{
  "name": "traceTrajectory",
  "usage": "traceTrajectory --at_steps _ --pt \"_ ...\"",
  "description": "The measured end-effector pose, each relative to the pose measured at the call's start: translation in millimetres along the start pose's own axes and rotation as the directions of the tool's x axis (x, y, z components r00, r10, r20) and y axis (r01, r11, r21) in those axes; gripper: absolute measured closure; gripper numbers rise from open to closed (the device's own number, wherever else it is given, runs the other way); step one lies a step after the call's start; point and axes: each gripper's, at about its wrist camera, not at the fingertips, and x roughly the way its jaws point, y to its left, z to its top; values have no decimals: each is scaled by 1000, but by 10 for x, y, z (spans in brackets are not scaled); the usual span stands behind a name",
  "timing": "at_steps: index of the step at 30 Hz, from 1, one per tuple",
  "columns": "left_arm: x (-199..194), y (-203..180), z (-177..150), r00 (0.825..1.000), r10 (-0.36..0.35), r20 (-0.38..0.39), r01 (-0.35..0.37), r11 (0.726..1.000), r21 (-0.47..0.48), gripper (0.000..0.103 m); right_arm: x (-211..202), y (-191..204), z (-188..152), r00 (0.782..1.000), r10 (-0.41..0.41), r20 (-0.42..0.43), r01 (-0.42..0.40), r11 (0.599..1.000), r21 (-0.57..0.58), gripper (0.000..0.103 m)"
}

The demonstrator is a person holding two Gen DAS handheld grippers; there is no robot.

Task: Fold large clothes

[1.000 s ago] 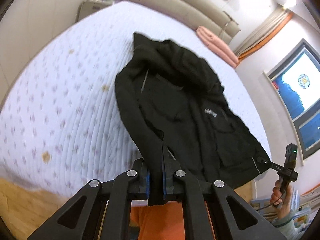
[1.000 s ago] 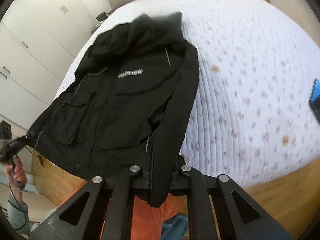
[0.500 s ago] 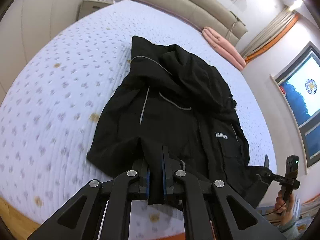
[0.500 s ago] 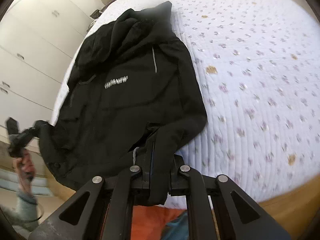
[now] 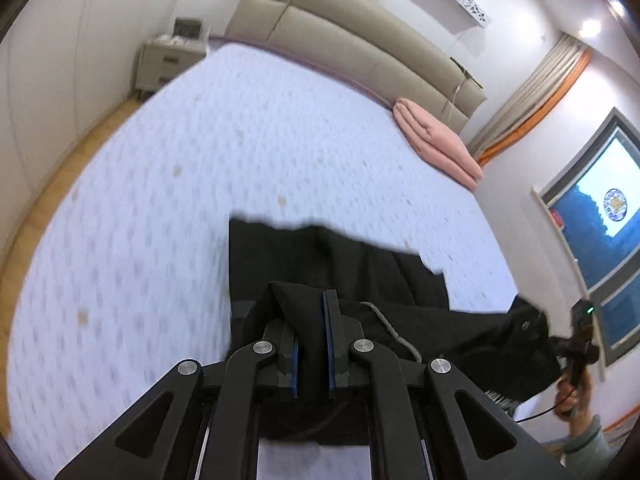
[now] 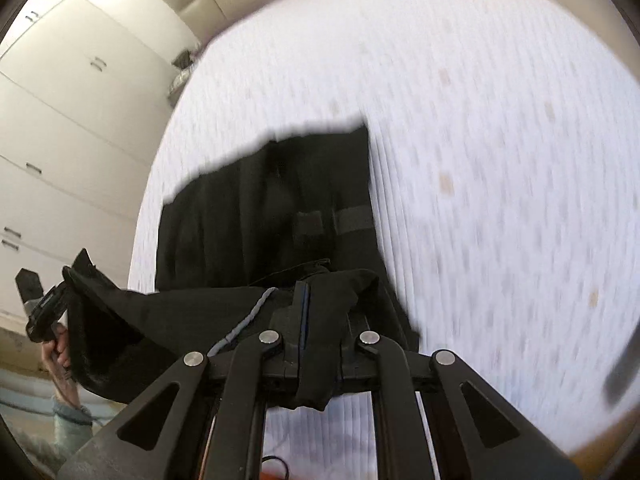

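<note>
A large black jacket (image 5: 352, 268) lies partly folded on the white quilted bed (image 5: 168, 184). My left gripper (image 5: 311, 312) is shut on a bunch of its black fabric, held over the rest of the jacket. My right gripper (image 6: 320, 300) is shut on another bunch of the jacket (image 6: 272, 216). Each gripper shows in the other's view: the right one (image 5: 576, 340) at the far right, the left one (image 6: 44, 312) at the far left, with fabric stretched between them. The views are blurred by motion.
A folded pink blanket (image 5: 436, 144) lies at the bed's far right by the beige headboard (image 5: 360, 36). A nightstand (image 5: 168, 60) stands at the far left. White wardrobes (image 6: 60, 120) line the wall. A window (image 5: 600, 216) is on the right.
Both grippers have carried the held edge forward over the jacket, folding it on itself. The jacket now covers a shorter patch of bed, and the logo side is hidden.
</note>
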Motion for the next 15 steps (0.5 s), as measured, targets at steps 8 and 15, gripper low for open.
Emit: traceTrajectory --at_steps 8,15 --pt "1331 378 730 993 88 -85 -93 994 -62 90 1225 22 1062 985 -154 -80 160 985 72 89" --pt "1711 776 689 957 -95 -274 66 992 -112 81 1584 -436 1013 986 -6 -167 50 965 258 80"
